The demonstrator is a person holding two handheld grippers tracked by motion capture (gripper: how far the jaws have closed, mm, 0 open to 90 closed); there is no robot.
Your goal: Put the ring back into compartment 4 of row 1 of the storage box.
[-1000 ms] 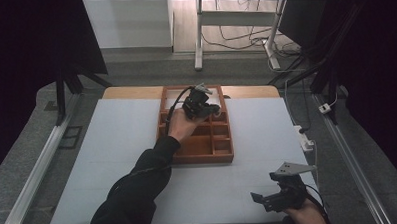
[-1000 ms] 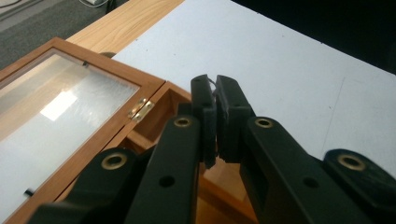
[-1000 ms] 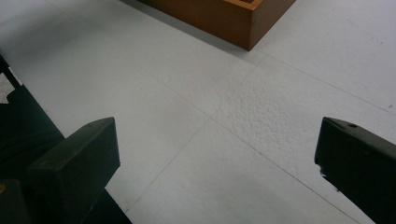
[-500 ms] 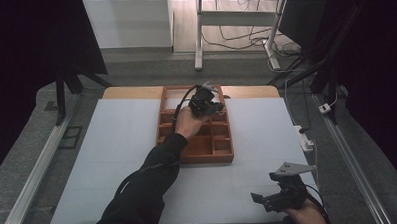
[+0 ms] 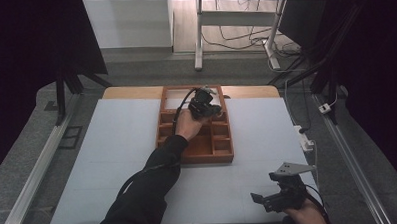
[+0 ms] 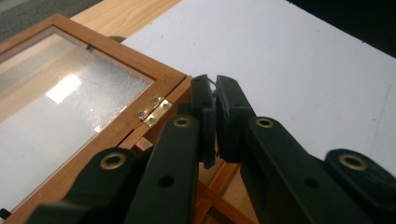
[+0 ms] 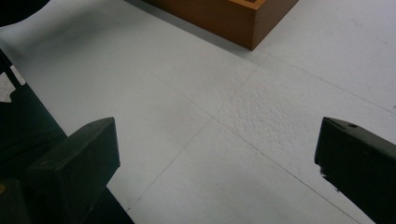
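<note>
A wooden box [image 5: 223, 156] with several compartments lies in the middle of the white mat, its glass lid [image 5: 186, 95] folded open at the far end. My left gripper [image 5: 210, 105] hovers over the box's far right part, shut. In the left gripper view its jaws [image 6: 215, 93] meet just above the box's corner by the brass hinge [image 6: 155, 111] of the glass lid [image 6: 60, 107]; a thin pale sliver shows at the tips, and I cannot tell what it is. My right gripper [image 5: 269, 192] rests low at the mat's near right, open with nothing between its jaws [image 7: 217, 163].
The white mat [image 5: 112, 145] covers a wooden table whose bare edge [image 5: 131, 93] shows at the back. A box corner [image 7: 252, 21] lies ahead of the right gripper. A power strip and cables [image 5: 305, 138] lie along the right edge.
My left hand has slid rightward and sunk a little over the far part of the box. The right gripper has stayed put.
</note>
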